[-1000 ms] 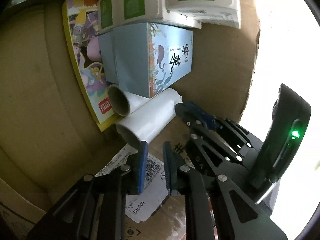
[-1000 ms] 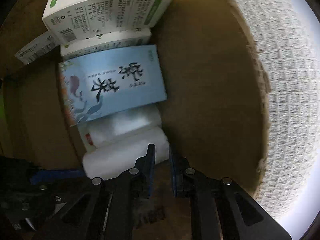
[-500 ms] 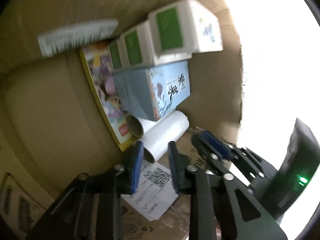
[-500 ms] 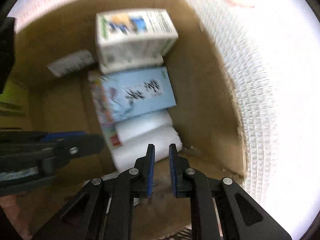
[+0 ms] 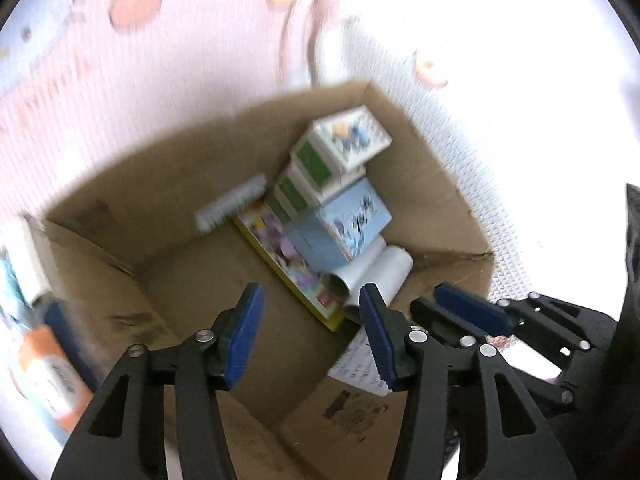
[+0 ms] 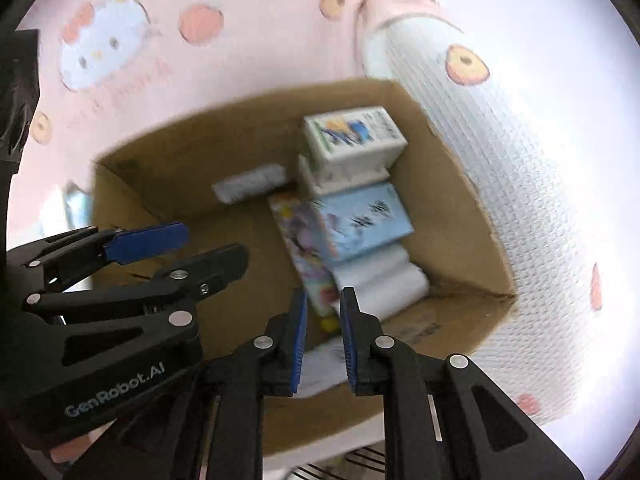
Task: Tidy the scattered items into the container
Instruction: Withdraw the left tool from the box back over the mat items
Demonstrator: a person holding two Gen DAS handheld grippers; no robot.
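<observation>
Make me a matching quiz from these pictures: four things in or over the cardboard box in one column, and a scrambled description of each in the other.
Things:
1. white rolls
2. light blue box
3. left gripper
4. right gripper

Descriptions:
A. jaws spread wide, nothing between them
B. lying side by side in the near corner of the cardboard box
C. jaws nearly together, holding nothing
D. between the rolls and the green-and-white cartons

Pairs: 1-B, 2-D, 3-A, 4-C

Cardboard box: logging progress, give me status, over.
Left gripper open, empty. Right gripper nearly shut, empty. Brown cardboard box holds cartons, light blue box, white rolls. Nothing blocking.
</observation>
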